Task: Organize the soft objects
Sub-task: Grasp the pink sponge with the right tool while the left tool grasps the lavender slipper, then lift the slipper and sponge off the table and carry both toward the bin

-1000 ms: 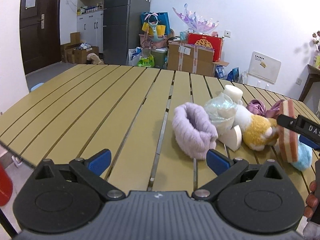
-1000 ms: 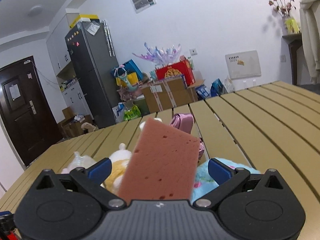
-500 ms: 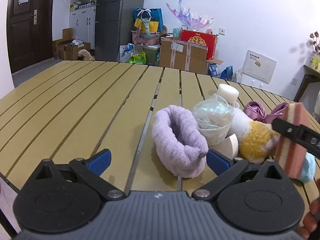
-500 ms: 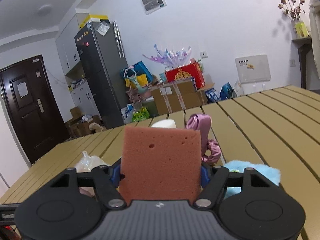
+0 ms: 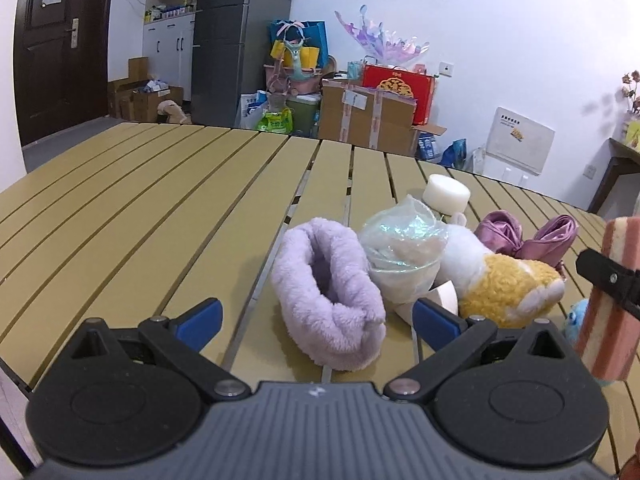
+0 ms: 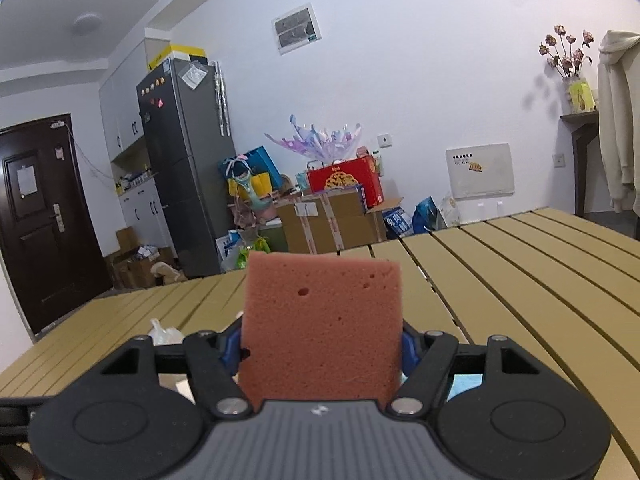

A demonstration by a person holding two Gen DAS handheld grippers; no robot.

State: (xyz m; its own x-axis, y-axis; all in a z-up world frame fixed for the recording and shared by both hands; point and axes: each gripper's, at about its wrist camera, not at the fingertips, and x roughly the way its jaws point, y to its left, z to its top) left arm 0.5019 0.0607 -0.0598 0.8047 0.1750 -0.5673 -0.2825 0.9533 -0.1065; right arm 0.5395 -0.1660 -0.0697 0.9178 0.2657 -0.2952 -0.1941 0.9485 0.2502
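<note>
Sponge (image 6: 322, 328) is now clamped in the right gripper (image 6: 322, 350): a second ago the blue pads stood wide with the pink block leaning loose between them; half a second ago they had closed on its two sides, and they sit the same now, block upright and square to the camera. It's also come up: the blue fluffy thing and the satin scrunchie that showed behind it are gone from the right wrist view, only bare desk (image 6: 520, 272) slats beyond. In the left wrist view the same sponge (image 5: 612, 300) shows striped edge-on at far right, off the desk surface as far as I can tell, right of the yellow-and-white plush (image 5: 508, 286), with the blue fluffy toy (image 5: 578, 314) peeking out just beside its lower edge. Left gripper (image 5: 316, 316) has closed in on the pile; it's released, pads spread wide and holding nothing, lavender fuzzy slipper (image 5: 332, 292) sitting on the desk ahead of and between them. Right of the slipper, touching it: clear plastic bag (image 5: 402, 248), with a white round puff (image 5: 446, 194) behind that; satin scrunchie (image 5: 528, 234) behind the plush. My read: first pick is secure, sponge goes to wherever the sorted spot is (no bin in view), and the left looks lined up for the slipper. Watch foam squeeze-out under carry.
</note>
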